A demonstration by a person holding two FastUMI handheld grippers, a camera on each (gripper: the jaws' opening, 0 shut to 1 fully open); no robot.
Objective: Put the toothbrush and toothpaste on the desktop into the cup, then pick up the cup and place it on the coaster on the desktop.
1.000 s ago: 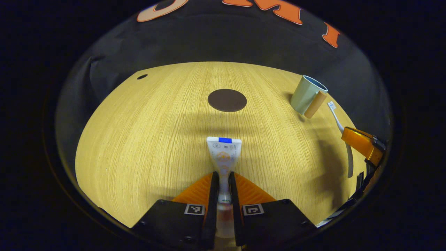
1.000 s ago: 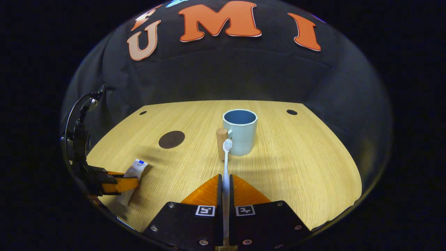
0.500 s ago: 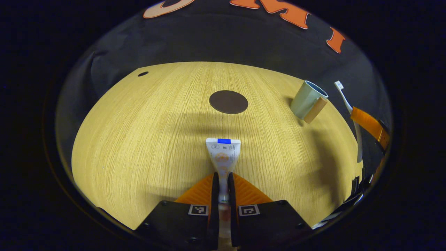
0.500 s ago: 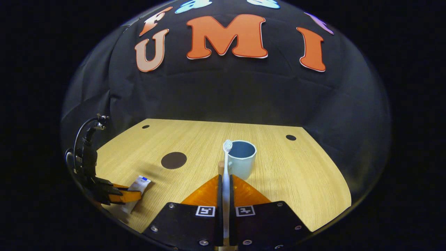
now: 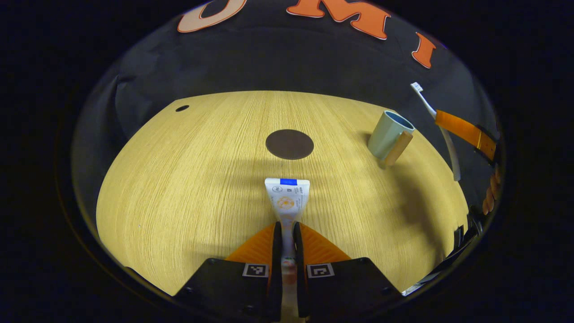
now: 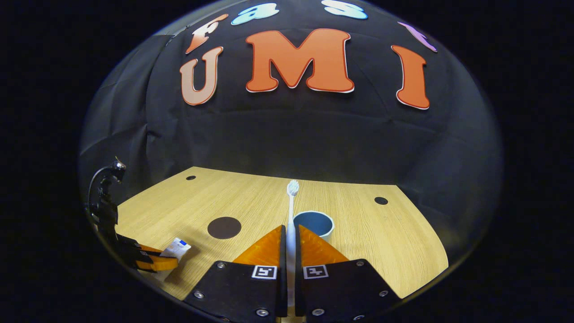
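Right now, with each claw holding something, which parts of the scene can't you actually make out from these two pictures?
- Toothpaste: in the left gripper view its cap end is hidden between the left claw's fingers.
- Toothbrush: in the right gripper view the lower handle is hidden inside the right claw.
- Cup: in the right gripper view its lower body and handle sit behind the claw's fingers.
- Printing on the toothpaste: too small to read.
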